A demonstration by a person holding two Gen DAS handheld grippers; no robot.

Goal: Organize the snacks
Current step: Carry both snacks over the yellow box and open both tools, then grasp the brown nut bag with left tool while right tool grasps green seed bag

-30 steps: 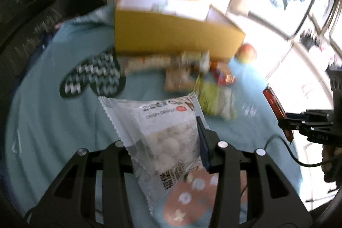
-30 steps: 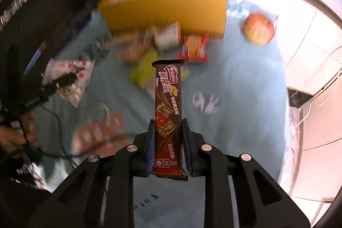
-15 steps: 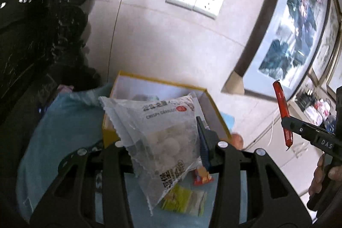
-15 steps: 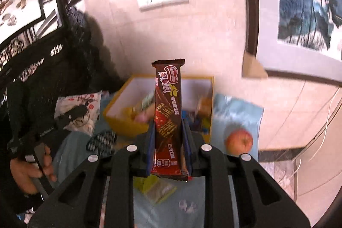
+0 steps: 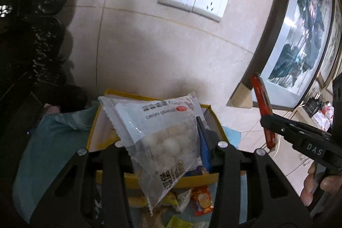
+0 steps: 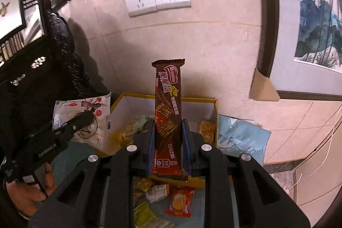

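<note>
Right wrist: yellow box (image 6: 210, 100) holds wrapped snacks (image 6: 136, 127).

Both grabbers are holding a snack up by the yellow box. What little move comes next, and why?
Probably ease the right gripper forward and down over the yellow box, then let go. It is shut on the chocolate bar, the box is open with snacks already inside, and the left gripper holds its white packet there too.
</note>
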